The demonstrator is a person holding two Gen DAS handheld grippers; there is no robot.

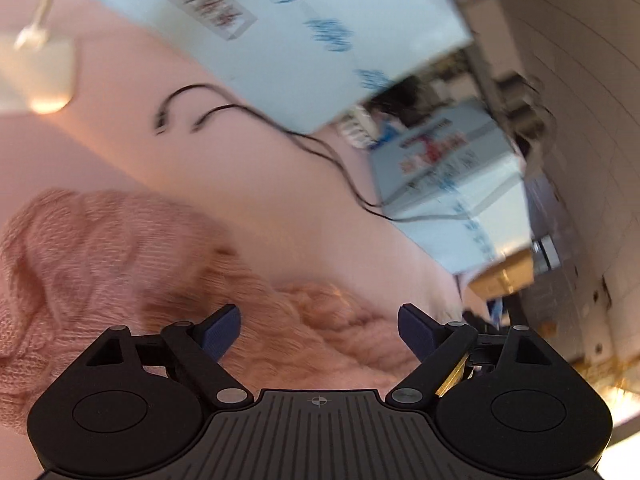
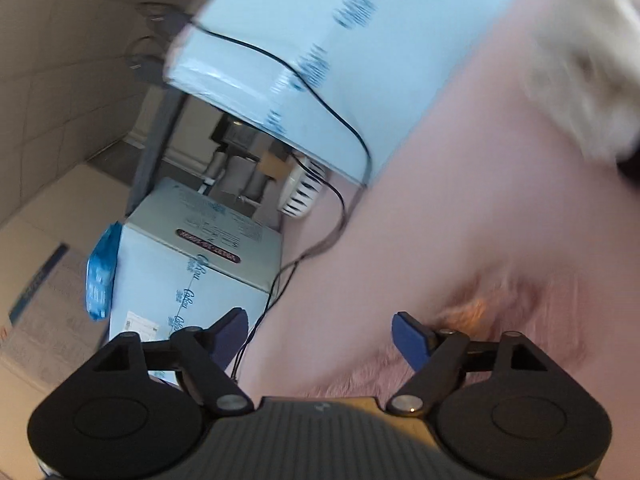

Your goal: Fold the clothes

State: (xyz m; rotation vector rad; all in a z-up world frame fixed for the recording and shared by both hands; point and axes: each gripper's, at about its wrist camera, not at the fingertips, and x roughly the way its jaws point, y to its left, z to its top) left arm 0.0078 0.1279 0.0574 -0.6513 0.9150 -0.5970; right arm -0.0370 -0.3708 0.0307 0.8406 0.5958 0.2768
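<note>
The black left gripper (image 1: 319, 330) and black right gripper (image 2: 320, 332) are held wide apart, empty; the rumpled pink knitted sweater (image 1: 120, 264) at lower frame must be grasped by an edge.

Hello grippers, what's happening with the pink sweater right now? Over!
Left gripper open, empty, over pink knit sweater. Right gripper open, empty, sweater beside its right finger. Black cable lies farther off, not touching sweater.

We see even, fairly bright light in both views, with a warm orange glow on the pink sweater (image 1: 120, 248). Motion blur smears the printed boxes (image 1: 320, 32) above it. Fisheye distortion bends the edges, and the corners go dark.
</note>
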